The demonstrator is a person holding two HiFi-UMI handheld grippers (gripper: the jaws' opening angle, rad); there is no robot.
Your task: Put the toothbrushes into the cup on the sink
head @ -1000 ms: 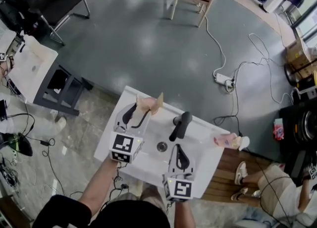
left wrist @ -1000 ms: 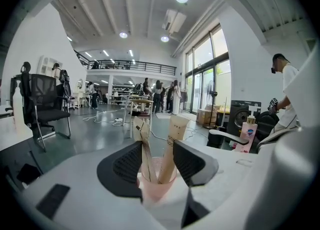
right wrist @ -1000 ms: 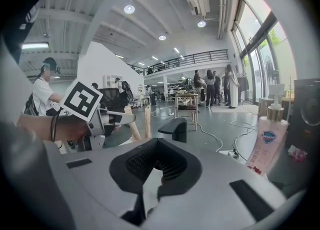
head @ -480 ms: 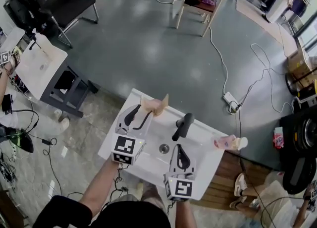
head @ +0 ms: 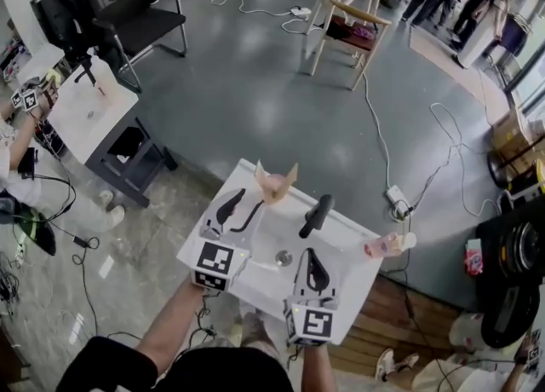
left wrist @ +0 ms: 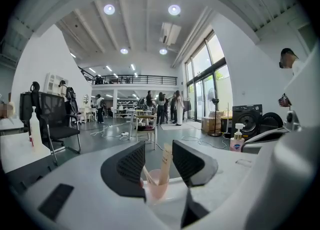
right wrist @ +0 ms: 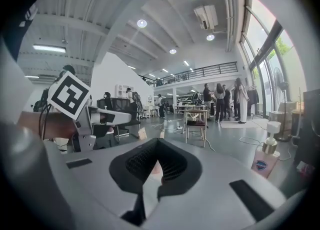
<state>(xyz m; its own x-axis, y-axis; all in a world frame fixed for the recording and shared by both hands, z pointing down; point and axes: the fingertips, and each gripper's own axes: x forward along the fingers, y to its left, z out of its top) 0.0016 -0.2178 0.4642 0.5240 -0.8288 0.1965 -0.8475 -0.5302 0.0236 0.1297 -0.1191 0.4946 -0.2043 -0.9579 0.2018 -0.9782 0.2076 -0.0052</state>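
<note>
A pink cup (head: pixel 277 187) stands on the far rim of the white sink (head: pixel 359 273) with toothbrushes (head: pixel 291 174) upright in it. My left gripper (head: pixel 247 199) hovers just short of the cup, open and empty. In the left gripper view the cup (left wrist: pixel 156 190) and a toothbrush (left wrist: pixel 165 161) show between the spread jaws of the left gripper (left wrist: pixel 157 150), apart from both. My right gripper (head: pixel 309 256) is over the basin near the drain (head: pixel 283 256), shut with nothing in it; in its own view the right gripper (right wrist: pixel 157 166) has its jaws pressed together.
A black faucet (head: pixel 314 216) rises at the back of the basin. A pink soap bottle (head: pixel 387 245) stands on the sink's right corner. Cables and a power strip (head: pixel 397 198) lie on the grey floor beyond. A small white table (head: pixel 85 111) stands at the left.
The head view has tilted, so the sink sits slightly lower in frame. Both grippers keep their places relative to the sink, and their jaws are unchanged.
</note>
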